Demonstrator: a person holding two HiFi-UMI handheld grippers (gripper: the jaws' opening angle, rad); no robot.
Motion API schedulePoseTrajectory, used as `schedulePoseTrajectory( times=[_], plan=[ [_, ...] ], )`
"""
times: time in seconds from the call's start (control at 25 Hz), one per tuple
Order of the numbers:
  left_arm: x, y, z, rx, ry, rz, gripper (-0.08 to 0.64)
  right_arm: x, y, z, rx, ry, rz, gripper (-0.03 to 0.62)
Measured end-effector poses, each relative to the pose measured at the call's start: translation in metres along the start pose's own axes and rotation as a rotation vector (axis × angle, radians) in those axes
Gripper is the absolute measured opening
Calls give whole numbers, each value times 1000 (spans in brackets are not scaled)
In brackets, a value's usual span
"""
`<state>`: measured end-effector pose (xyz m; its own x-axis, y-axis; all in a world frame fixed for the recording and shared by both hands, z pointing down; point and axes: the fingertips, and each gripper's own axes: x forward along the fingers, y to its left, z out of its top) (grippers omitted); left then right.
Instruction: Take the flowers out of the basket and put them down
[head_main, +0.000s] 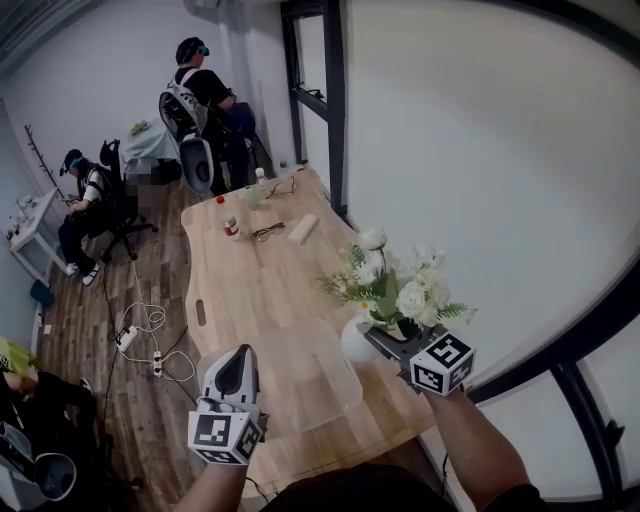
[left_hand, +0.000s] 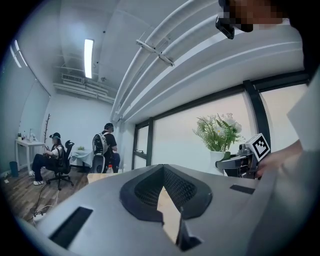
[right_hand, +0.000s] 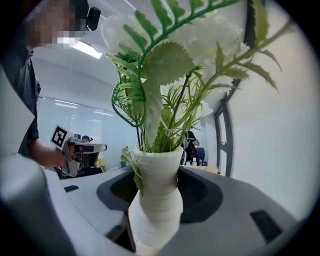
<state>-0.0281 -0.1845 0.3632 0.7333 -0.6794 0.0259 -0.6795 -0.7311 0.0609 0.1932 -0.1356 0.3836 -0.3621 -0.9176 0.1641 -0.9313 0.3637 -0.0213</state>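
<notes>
Flowers (head_main: 398, 285), white blooms and fern in a white vase (right_hand: 155, 200), are held aloft by the right gripper (head_main: 388, 342), its jaws clamped on the vase's waist, just right of the clear plastic basket (head_main: 310, 378). The lift-out is judged done and the carry in hand. Next, a bare patch of the wooden table (head_main: 250, 285) must be found and the vase lowered upright. The left gripper (head_main: 232, 375) is held near left, jaws pressed together on nothing.

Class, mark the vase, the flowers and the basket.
vase (right_hand: 155, 200), right gripper view, its body.
flowers (head_main: 410, 298), head view, a white bloom.
basket (head_main: 310, 405), head view, its near wall.
</notes>
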Motion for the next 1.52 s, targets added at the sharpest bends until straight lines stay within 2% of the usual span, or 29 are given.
schedulePoseTrajectory(
  times=[0.56,0.72,0.96,1.24,1.52],
  plan=[
    [15,-22,-5,9,10,-58,5,-44,-26,-30,26,22,-136,251],
    [20,-23,-15,3,25,-62,5,-55,-24,-45,22,47,-167,250],
    [22,-24,-24,8,44,-112,6,-69,-23,-55,69,40,-254,250],
    [30,-23,-36,-7,67,-148,5,-84,-27,-70,63,72,-341,251],
    [32,-32,-48,9,88,-168,5,-99,-36,-95,63,97,-394,250]
  ],
)
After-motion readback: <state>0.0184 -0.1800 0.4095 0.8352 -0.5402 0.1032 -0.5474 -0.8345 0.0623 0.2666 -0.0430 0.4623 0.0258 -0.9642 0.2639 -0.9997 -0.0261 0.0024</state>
